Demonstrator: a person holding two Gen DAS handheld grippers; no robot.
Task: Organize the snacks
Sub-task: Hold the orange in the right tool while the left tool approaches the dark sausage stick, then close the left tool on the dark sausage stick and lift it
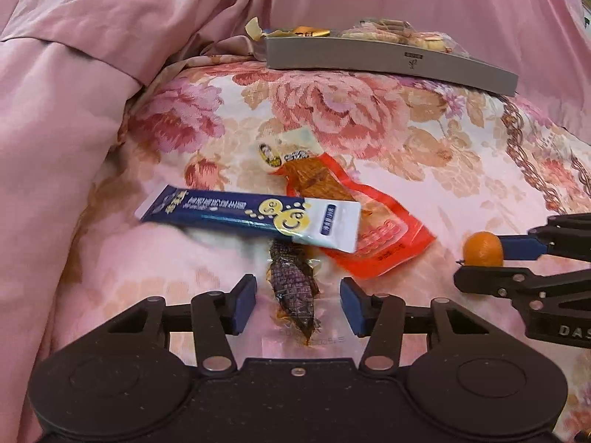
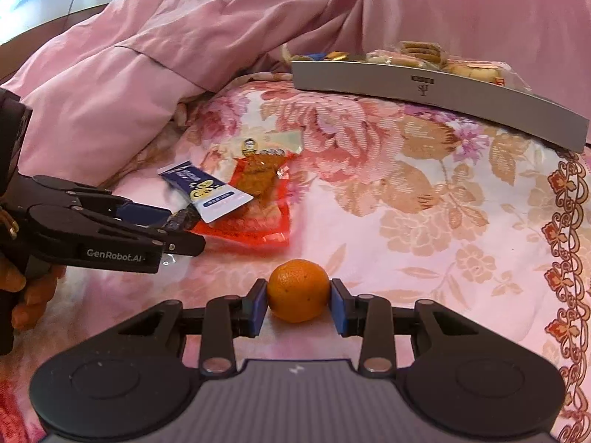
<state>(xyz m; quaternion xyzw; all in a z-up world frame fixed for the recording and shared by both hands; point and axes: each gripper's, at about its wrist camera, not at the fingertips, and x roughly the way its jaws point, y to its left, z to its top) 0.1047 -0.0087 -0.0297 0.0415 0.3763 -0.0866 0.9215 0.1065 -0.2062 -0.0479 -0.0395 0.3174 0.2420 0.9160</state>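
Observation:
My right gripper (image 2: 298, 297) is shut on a small orange (image 2: 297, 290), low over the floral bedspread; the orange also shows in the left wrist view (image 1: 483, 249). My left gripper (image 1: 298, 301) is open, its pads on either side of a dark clear-wrapped snack (image 1: 293, 284) lying on the bed. Just beyond lie a blue and white snack bar (image 1: 251, 216) and a red packet of dried snack (image 1: 354, 217), overlapping. A grey tray (image 1: 388, 62) holding several wrapped snacks sits at the far side.
A rumpled pink quilt (image 1: 74, 118) rises along the left and back. The floral bedspread (image 2: 424, 192) stretches to the right, with its patterned border at the right edge. The grey tray also shows in the right wrist view (image 2: 443, 90).

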